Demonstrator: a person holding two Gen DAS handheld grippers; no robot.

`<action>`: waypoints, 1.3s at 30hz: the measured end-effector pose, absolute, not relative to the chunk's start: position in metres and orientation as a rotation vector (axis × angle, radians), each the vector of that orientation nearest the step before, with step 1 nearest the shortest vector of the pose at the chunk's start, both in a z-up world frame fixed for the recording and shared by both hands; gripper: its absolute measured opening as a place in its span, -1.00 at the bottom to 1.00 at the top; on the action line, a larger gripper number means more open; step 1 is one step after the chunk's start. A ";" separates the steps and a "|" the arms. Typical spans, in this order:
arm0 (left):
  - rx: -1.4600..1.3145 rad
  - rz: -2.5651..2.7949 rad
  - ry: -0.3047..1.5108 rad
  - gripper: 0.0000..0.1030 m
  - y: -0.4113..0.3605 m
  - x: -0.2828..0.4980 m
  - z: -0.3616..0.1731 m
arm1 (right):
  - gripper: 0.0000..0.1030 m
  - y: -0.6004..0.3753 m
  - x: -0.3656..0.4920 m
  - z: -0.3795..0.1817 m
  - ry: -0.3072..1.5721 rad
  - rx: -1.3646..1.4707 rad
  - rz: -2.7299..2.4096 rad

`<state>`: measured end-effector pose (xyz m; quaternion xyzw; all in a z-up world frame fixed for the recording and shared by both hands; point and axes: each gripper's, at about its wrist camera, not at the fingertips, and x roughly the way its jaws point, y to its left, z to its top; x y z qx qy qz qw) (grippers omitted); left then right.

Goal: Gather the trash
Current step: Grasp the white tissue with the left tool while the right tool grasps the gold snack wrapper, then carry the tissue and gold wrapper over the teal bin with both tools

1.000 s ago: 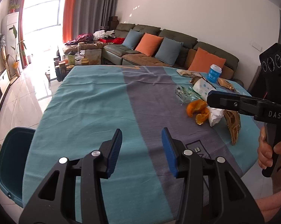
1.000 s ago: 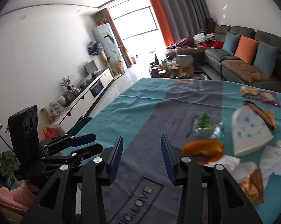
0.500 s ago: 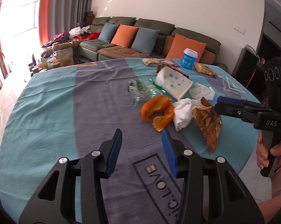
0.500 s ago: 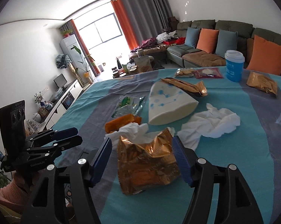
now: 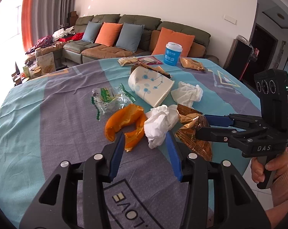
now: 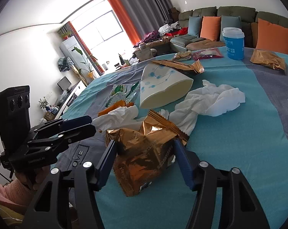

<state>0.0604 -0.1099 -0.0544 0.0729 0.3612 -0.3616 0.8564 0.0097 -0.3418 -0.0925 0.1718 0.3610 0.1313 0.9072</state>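
Trash lies on the blue and grey tablecloth [image 5: 38, 133]. My left gripper [image 5: 144, 135] is open, its fingertips on either side of the orange peel [image 5: 124, 123] and a crumpled white tissue [image 5: 159, 123]. My right gripper [image 6: 144, 146] is open around a crumpled gold snack wrapper [image 6: 144, 152]; in the left wrist view this gripper [image 5: 205, 125] reaches the wrapper [image 5: 191, 131] from the right. Behind lie a tipped white paper cup [image 5: 149, 87], a second tissue [image 5: 187, 93] and a clear green-printed wrapper [image 5: 109, 99].
A blue lidded cup [image 5: 172, 54] stands at the far edge, with more snack packets [image 5: 191, 64] beside it. A sofa with orange and blue cushions [image 5: 124, 36] stands behind the table. The table's edge drops off at the right [image 5: 247, 164].
Both grippers moved forward to the trash pile. The left one now brackets the peel and tissue; the right one has closed in around the gold wrapper. Both stay open.
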 end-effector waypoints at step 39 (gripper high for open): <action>0.026 -0.712 0.698 -0.94 -0.041 0.037 -0.020 | -0.54 -0.316 -0.005 -0.051 0.627 0.297 0.365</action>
